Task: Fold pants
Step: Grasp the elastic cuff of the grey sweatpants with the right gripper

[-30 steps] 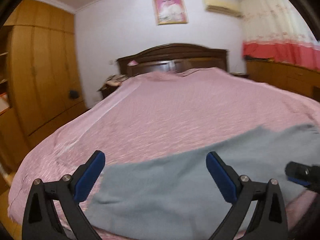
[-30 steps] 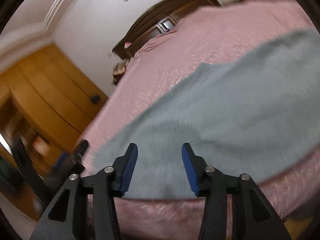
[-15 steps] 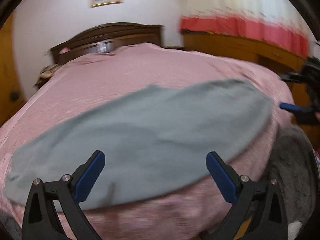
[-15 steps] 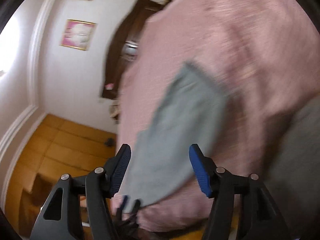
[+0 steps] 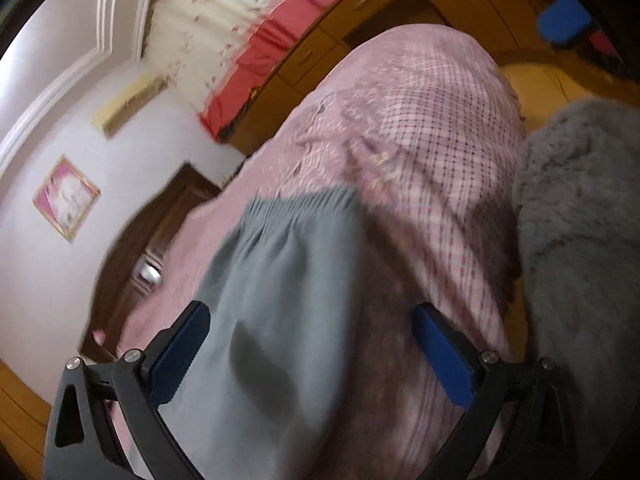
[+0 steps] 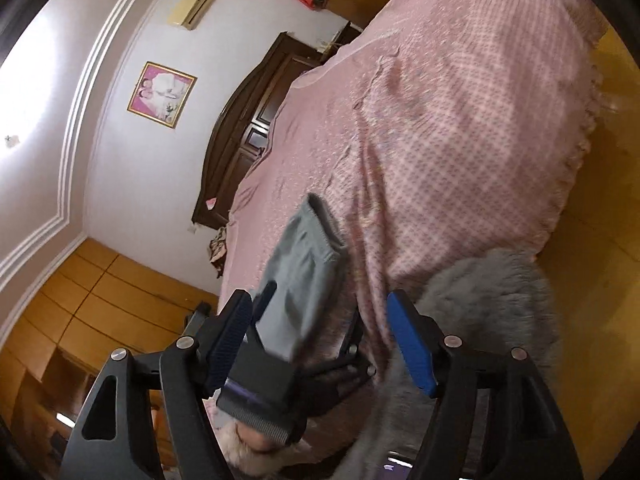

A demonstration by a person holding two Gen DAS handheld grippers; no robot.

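Blue-padded jaws of the left hand-held gripper (image 5: 308, 356) stand wide apart with nothing between them, poised over the grey pants (image 5: 280, 292), probably lining up for a grasp along the cloth. The right hand-held gripper (image 6: 320, 332) is likewise spread and empty, looking down past the left tool. The pants lie flat on the pink bedspread (image 6: 460, 128) near the bed's edge, elastic gathered waistband (image 5: 296, 204) farthest from the left tool, fabric soft and smooth, blurred. A grey fluffy rug (image 5: 580, 220) lies beside the bed.
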